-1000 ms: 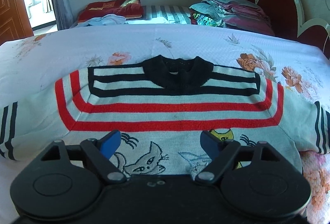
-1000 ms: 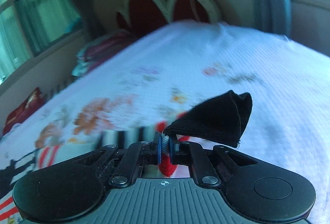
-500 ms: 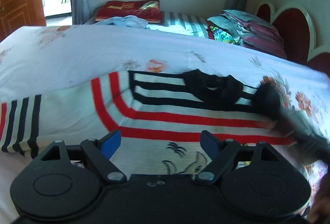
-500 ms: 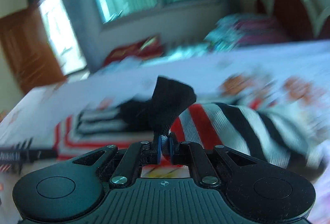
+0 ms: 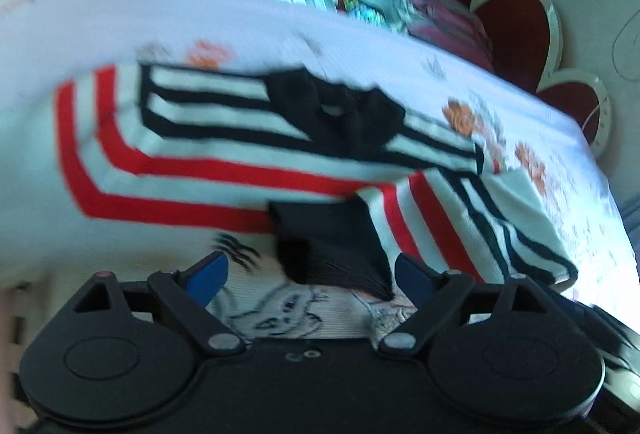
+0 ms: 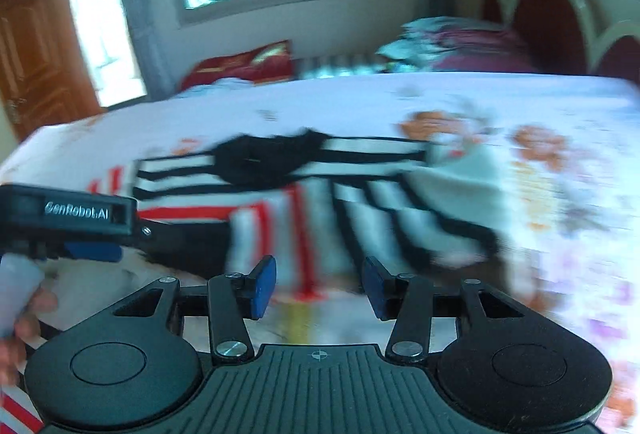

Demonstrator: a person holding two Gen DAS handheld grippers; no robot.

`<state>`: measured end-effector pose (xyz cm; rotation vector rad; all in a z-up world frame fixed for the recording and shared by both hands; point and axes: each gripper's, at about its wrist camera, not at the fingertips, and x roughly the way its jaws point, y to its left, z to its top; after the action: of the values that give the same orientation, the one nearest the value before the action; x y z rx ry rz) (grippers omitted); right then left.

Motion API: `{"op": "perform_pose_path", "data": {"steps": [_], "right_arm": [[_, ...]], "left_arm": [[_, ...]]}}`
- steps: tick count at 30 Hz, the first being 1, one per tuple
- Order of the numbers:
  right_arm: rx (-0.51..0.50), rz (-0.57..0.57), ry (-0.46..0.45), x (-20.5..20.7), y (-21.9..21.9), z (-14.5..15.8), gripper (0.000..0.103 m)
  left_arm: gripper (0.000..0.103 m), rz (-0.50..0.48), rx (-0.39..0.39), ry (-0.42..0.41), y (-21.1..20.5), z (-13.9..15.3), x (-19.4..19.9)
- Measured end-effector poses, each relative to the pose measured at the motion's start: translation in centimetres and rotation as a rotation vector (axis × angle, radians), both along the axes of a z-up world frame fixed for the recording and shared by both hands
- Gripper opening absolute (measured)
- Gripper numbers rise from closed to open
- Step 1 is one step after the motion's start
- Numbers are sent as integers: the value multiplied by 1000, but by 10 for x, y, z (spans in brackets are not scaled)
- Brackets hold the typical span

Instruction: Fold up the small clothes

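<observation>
Sweater [image 5: 224,170] lies flat on the floral bed [image 5: 120,22], collar [image 5: 336,114] toward the window, right sleeve [image 5: 460,218] folded across the chest. Pillows [image 5: 420,10] stacked by the headboard [image 5: 516,34]. Left gripper [image 5: 308,274] and right gripper [image 6: 320,284] both spread, empty, above the hem.

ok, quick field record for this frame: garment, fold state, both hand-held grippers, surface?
garment: striped knit child's sweater with black collar, red and black bands, cat drawing
fold state: right sleeve with black cuff folded onto the front; other sleeve spread flat
left hand-held gripper: open, above the lower front
right hand-held gripper: open, holding nothing
surface: white floral bedsheet
image quality: motion-blurred
</observation>
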<state>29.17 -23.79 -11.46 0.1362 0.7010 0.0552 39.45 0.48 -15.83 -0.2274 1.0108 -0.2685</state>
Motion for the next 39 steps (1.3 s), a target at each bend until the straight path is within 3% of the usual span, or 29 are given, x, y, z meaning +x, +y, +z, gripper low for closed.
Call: {"op": "perform_pose_path", "data": {"steps": [3, 4, 5, 8, 11, 15, 17, 18, 19, 22, 27, 30, 33, 34, 37, 39], "right_arm": [[-64, -81, 16, -16, -24, -7, 48], [-76, -108, 26, -19, -32, -10, 47], [-78, -136, 39, -21, -41, -14, 47], [-53, -204, 71, -21, -64, -24, 47], [-53, -227, 94, -15, -74, -31, 47], [-19, -237, 123, -5, -85, -39, 47], [-2, -239, 118, 0, -88, -38, 39], [8, -234, 122, 3, -89, -39, 27], [23, -228, 124, 6, -89, -38, 21], [-4, -217, 129, 13, -84, -39, 19], [2, -209, 63, 3, -77, -28, 15], [-7, -216, 119, 4, -80, -43, 15], [-12, -196, 133, 4, -82, -39, 15], [-7, -188, 146, 3, -84, -37, 15], [24, -175, 140, -8, -91, -26, 19], [25, -178, 112, -13, -94, -16, 24]], "left_arm": [[81, 3, -21, 32, -5, -16, 6], [70, 13, -35, 11, -4, -18, 5], [48, 17, -53, -13, -4, -19, 5], [18, 33, -107, -14, 0, -23, 10], [9, 18, -125, -29, -1, -23, 12], [8, 34, -192, -88, 7, -2, 10], [8, 51, -219, -145, 15, 17, 9], [8, 61, -226, -174, 21, 27, 8], [8, 72, -228, -201, 28, 35, 8], [7, 117, -197, -252, 51, 45, 7], [7, 145, -98, -161, 65, 11, 4], [7, 131, -55, -121, 61, -7, -1], [8, 121, -18, -100, 61, -18, 0], [10, 112, 3, -101, 60, -17, 1], [32, 119, 118, -131, 55, 0, -2], [48, 149, 139, -183, 57, 7, -16]]}}
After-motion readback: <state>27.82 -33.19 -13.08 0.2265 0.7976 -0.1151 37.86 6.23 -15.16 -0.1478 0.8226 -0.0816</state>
